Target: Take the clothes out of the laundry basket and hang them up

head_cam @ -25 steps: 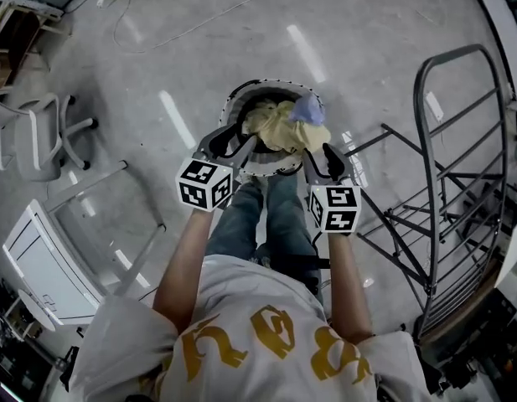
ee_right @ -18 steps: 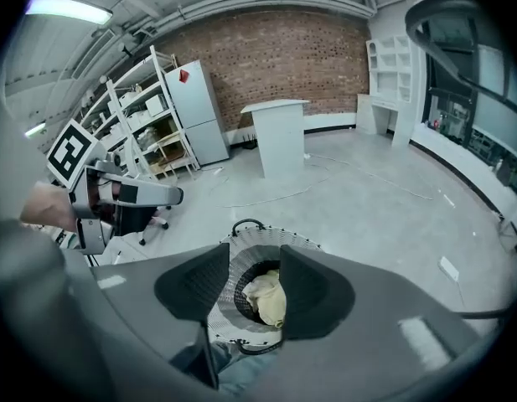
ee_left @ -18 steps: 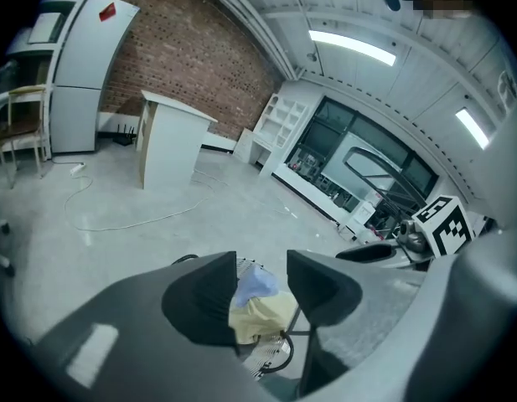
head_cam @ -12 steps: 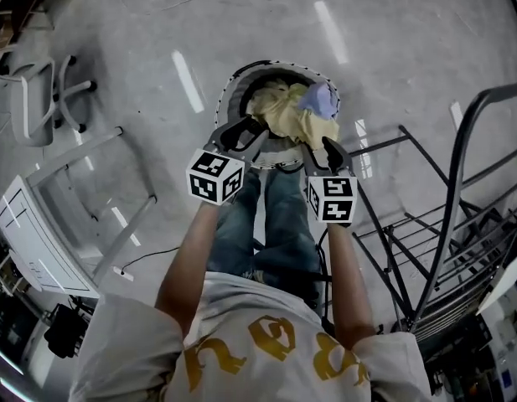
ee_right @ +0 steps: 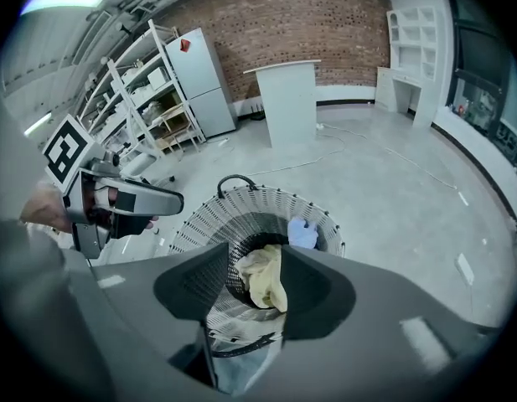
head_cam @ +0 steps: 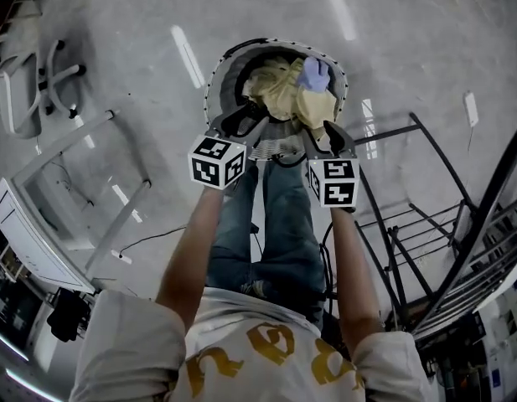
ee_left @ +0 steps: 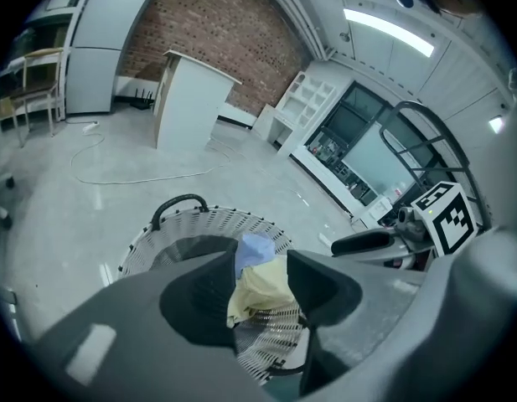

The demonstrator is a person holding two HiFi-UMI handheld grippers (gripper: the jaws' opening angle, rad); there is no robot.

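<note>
A round white mesh laundry basket [head_cam: 222, 68] stands on the floor in front of the person's legs. A crumpled yellow garment [head_cam: 285, 99] and a pale blue one [head_cam: 313, 72] lie in it. My left gripper [head_cam: 244, 121] hangs open above the basket's near rim, empty. My right gripper [head_cam: 335, 137] is open over the near right rim, beside the yellow garment. The left gripper view shows the yellow garment [ee_left: 262, 287] and blue garment [ee_left: 256, 248] between my open jaws. In the right gripper view the basket [ee_right: 266, 203] and yellow garment [ee_right: 264, 279] lie below my jaws.
A black metal drying rack [head_cam: 434, 249] stands at the right, close to the right arm. A white frame [head_cam: 65, 182] and a chair [head_cam: 32, 82] are at the left. A white counter [ee_right: 290, 99] and shelves [ee_right: 149, 82] stand far back. A cable [ee_left: 132, 174] lies on the floor.
Both grippers have moved forward and now hang over the basket's near rim. The basket sits nearer the middle of the head view. Both stay open and empty.
</note>
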